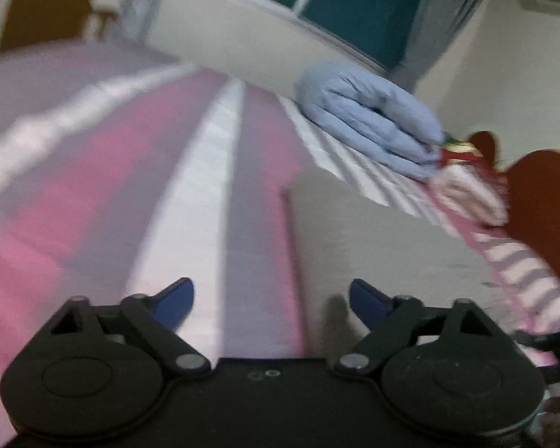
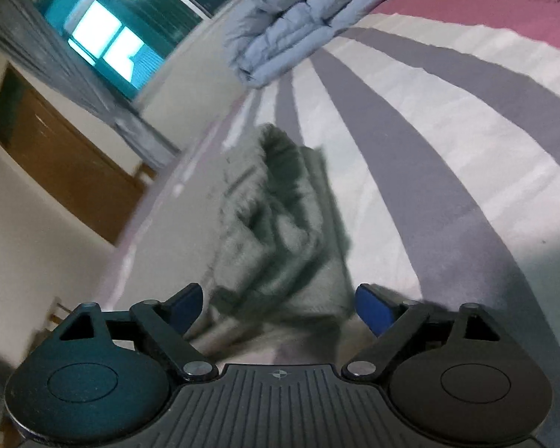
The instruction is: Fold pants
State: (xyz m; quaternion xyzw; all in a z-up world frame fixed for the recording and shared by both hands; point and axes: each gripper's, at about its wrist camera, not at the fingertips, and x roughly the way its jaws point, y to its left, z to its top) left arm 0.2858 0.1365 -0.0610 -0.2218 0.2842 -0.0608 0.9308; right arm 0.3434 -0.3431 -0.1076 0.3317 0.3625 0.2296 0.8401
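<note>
The pants are light grey. In the left wrist view they [image 1: 373, 246] lie flat on the striped bedsheet [image 1: 220, 201], their left edge running just ahead of my left gripper [image 1: 270, 298], which is open and empty above the edge. In the right wrist view the pants [image 2: 280, 224] are bunched and creased straight ahead of my right gripper [image 2: 280, 304], which is open, its blue pads on either side of the cloth's near end without closing on it.
A folded light-blue quilt [image 1: 369, 119] lies at the bed's far side by the wall; it also shows in the right wrist view [image 2: 298, 15]. A pink-white bundle [image 1: 466, 190] and a brown heart-shaped headboard [image 1: 534, 201] are beyond it. A window [image 2: 115, 41] and a wooden door [image 2: 63, 160] are behind.
</note>
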